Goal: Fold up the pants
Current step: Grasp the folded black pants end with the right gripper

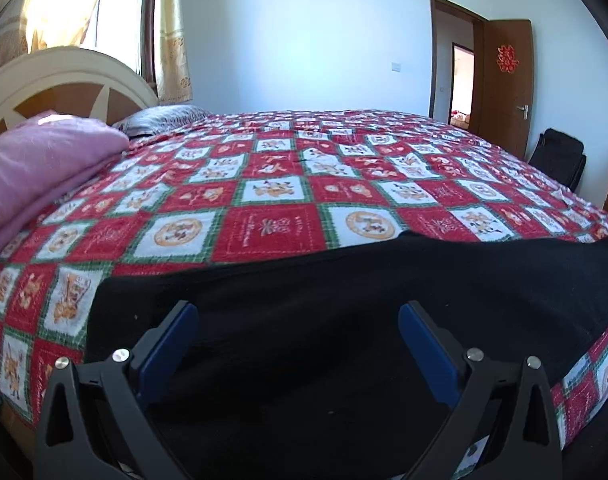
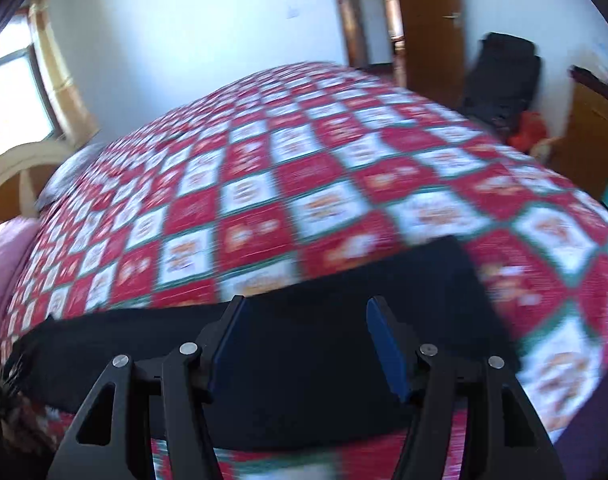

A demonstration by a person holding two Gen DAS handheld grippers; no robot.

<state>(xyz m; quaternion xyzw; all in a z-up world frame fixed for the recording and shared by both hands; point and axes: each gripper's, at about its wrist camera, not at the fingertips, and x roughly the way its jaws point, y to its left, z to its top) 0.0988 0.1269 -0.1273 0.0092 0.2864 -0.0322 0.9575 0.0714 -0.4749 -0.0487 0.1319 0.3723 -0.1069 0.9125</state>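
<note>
The black pants (image 1: 344, 300) lie flat along the near edge of the bed, across the lower part of both frames. The left wrist view shows them sharply: a dark, matte, soft cloth whose right end runs out of frame. The right wrist view is smeared by blur but shows the whole band (image 2: 263, 344), with a squared end at centre right and a frayed-looking left end that is hard to make out.

The left tongs (image 1: 297, 312) stand wide open over the cloth, nothing between the blue pads. The right tongs (image 2: 304, 304) are also parted, empty.

The bedspread (image 1: 271, 184) is a quilted check of red and white squares. Only the left view shows clearly the folded pink blanket (image 1: 43, 160) at left and the arched headboard (image 1: 63, 76).
</note>
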